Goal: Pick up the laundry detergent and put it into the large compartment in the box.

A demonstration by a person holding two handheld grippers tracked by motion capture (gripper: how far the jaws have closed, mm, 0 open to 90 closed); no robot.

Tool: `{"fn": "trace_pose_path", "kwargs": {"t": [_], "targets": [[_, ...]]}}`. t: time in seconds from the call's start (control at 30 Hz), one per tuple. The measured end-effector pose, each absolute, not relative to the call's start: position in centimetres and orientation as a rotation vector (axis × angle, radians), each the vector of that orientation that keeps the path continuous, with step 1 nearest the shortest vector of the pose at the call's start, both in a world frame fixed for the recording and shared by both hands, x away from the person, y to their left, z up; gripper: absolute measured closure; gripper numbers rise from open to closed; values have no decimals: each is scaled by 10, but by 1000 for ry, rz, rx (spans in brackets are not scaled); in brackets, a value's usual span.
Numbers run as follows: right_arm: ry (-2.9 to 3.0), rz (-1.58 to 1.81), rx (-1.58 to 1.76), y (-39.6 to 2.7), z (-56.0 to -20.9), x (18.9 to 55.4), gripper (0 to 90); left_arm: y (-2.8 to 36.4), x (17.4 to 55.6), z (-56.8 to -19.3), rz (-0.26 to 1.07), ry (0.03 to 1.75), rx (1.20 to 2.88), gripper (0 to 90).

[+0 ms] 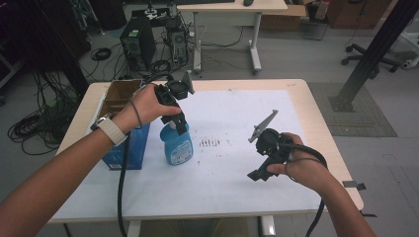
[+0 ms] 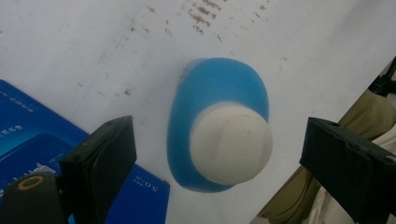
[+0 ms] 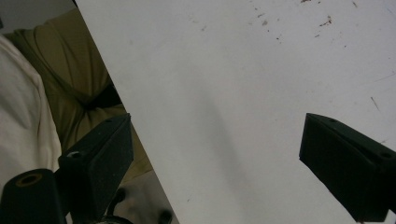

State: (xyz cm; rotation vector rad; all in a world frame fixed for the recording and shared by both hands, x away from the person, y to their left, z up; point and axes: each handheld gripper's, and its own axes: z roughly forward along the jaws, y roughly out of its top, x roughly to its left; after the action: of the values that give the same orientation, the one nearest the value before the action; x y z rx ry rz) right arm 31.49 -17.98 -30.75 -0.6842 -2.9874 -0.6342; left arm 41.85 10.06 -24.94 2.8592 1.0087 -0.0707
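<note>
Jaws of left gripper (image 2: 219, 154) straddle blue bottle (image 2: 219, 140) (untouched).

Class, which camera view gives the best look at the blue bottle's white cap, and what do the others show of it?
The left gripper view: it looks straight down on the white cap, close up between open jaws. In the high view the left gripper sits over the blue bottle, hiding the cap. The right gripper view faces bare white table.
</note>
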Motion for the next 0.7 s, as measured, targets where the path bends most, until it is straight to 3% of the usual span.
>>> {"fn": "trace_pose_path", "kwargs": {"t": [0.7], "targets": [[-2982,-629,-692,-179,-309,315,104,101,418,-268,-72,1005,2862,106]]}}
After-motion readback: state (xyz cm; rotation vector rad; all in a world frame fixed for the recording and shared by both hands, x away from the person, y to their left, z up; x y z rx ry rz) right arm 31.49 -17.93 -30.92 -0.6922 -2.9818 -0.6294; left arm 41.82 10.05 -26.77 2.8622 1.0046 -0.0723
